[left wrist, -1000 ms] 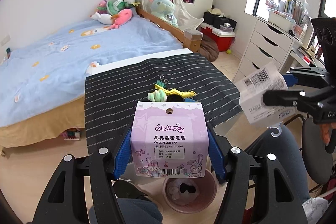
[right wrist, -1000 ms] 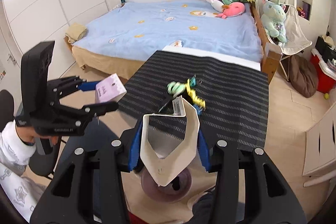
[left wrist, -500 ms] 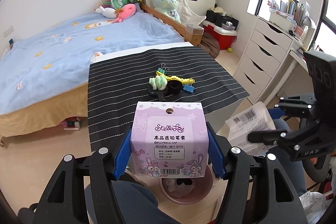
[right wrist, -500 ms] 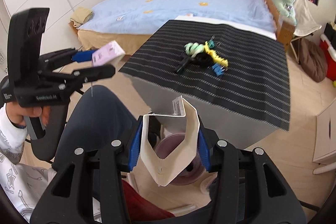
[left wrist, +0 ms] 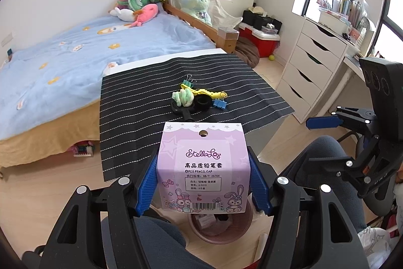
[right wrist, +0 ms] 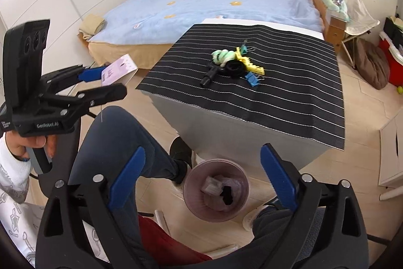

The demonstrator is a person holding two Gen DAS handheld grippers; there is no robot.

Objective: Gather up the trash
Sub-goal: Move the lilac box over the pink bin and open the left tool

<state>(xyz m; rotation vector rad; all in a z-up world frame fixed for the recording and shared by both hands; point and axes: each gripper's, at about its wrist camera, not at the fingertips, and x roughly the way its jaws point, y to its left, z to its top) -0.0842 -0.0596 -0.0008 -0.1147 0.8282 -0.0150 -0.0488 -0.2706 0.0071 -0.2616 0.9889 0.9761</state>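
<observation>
Right wrist view: the right gripper (right wrist: 201,177) stands released, its jaws having just been opening, with nothing between the blue pads (right wrist: 277,174). Directly beyond it, at 6 o'clock of the frame, a pink trash bin (right wrist: 216,189) sits on the wooden floor (right wrist: 357,105) against the near side of the bench (right wrist: 241,127); crumpled wrappers and a dark scrap lie inside it. At 9 o'clock, the left gripper (right wrist: 113,82), carried by a hand (right wrist: 32,144), grasps a pink pencil-cap box (right wrist: 118,69). On the striped cloth (right wrist: 289,92) covering the bench, a small heap (right wrist: 234,64) of clips, a green fuzzy piece and a black ring lies at 12 o'clock of the bin. Left wrist view: the left gripper (left wrist: 201,183) is clenched on the box (left wrist: 202,168) by both side faces, above the bin (left wrist: 221,226). The bed (left wrist: 75,59) lies at 10 o'clock, a white drawer unit (left wrist: 312,67) at 2 o'clock.
</observation>
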